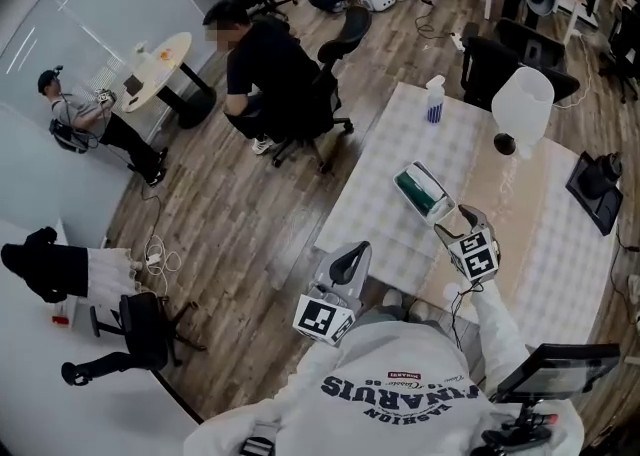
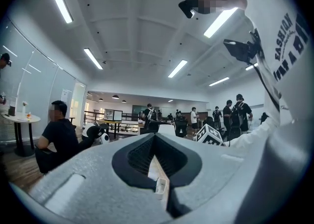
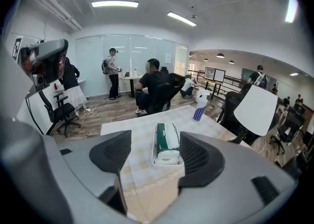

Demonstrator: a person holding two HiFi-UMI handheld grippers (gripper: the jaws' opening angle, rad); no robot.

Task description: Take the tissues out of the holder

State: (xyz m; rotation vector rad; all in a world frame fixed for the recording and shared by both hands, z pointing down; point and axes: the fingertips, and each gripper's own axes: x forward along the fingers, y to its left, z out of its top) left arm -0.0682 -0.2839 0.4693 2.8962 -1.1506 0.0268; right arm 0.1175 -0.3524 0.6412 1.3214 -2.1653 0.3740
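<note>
A white tissue holder (image 1: 441,206) lies on the checked tablecloth (image 1: 400,144) with a green and white tissue pack (image 1: 418,192) in it. My right gripper (image 1: 461,220) hovers just behind the holder's near end, open, with nothing between its pads. In the right gripper view the holder (image 3: 168,160) and the pack (image 3: 165,138) lie straight ahead, framed by the spread jaws of the right gripper (image 3: 155,142). My left gripper (image 1: 349,262) hangs off the table's left edge, near my body. In its own view the left gripper (image 2: 155,137) is shut, empty, and points up at the room.
A blue-striped spray bottle (image 1: 434,100) stands at the table's far end. A white lamp (image 1: 521,104) sits at the far right, a dark screen (image 1: 595,192) beyond it. A seated person (image 1: 265,64) and office chairs (image 1: 340,39) are left of the table.
</note>
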